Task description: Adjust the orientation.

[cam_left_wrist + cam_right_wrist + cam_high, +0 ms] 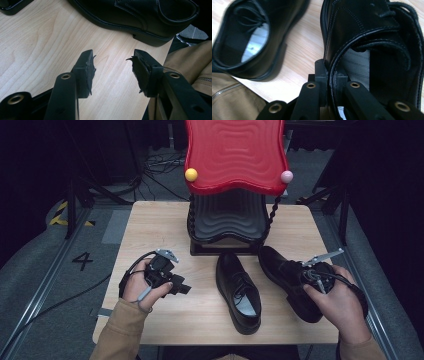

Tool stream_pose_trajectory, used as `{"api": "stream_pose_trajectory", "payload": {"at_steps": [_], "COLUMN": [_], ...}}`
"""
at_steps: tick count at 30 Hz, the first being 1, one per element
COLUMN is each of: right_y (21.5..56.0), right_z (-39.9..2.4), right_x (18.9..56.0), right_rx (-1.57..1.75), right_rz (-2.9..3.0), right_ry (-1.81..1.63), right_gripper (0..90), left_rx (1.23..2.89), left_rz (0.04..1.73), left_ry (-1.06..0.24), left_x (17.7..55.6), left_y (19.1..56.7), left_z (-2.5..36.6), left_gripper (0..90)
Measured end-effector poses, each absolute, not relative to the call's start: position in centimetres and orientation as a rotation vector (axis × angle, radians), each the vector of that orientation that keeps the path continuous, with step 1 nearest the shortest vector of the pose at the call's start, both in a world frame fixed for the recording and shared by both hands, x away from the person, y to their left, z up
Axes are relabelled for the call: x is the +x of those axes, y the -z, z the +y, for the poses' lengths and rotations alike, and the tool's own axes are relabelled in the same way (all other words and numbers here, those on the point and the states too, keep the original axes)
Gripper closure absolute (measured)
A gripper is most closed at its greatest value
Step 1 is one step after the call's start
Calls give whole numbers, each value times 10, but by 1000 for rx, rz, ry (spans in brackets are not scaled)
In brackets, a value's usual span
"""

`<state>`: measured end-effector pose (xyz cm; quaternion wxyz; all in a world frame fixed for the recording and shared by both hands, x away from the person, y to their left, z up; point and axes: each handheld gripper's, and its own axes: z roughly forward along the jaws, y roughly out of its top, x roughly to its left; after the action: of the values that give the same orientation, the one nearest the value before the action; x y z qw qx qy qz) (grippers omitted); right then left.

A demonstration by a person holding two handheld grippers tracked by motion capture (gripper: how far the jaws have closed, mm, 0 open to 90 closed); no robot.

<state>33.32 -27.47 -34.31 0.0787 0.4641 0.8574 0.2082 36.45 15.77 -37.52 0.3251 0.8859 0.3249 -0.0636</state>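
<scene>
i have two black shoes on the table [150, 227], and behind them, at the far edge, stands a shoe rack [227, 227] with a red wavy top shelf and a dark lower shelf. it looks like the pair is meant to go onto that rack, which would explain why both shoes sit just in front of it, toes pointing away from me.

my right gripper [331, 77] is clamped on the right shoe [290, 280], pinching the rim of its opening: one jaw sits outside the leather, the other inside against the striped lining, with the jaws drawn nearly together around that thin edge. holding by the rim near the heel lets me lift the shoe without crushing the upper or fouling the laces. in the high view this shoe lies angled at the right side of the table, under my right hand.

the left shoe [239, 292] stands alone in the middle of the table, near the front edge, untouched.

my left gripper [113, 67] hovers above bare wood to the left of that shoe, jaws spread well apart and holding nothing. its worn pads [88, 71] face each other, with the shoe's side and heel just beyond them, so it seems ready to reach in next.
</scene>
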Motion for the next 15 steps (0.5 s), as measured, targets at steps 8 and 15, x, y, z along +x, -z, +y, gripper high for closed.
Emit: {"api": "stream_pose_trajectory", "payload": {"at_steps": [8,15], "right_y": [354,373], "right_z": [-248,-224], "right_x": [340,349], "right_rx": [1286,1236], "right_rz": [2596,2578], "right_ry": [-657,-586], "right_gripper": [863,857], "left_rx": [2315,2308], "left_rz": [880,893], "left_ry": [162,154], "left_x": [359,355], "left_y": [376,375], "left_z": [164,171], "left_gripper": [522,521]}}
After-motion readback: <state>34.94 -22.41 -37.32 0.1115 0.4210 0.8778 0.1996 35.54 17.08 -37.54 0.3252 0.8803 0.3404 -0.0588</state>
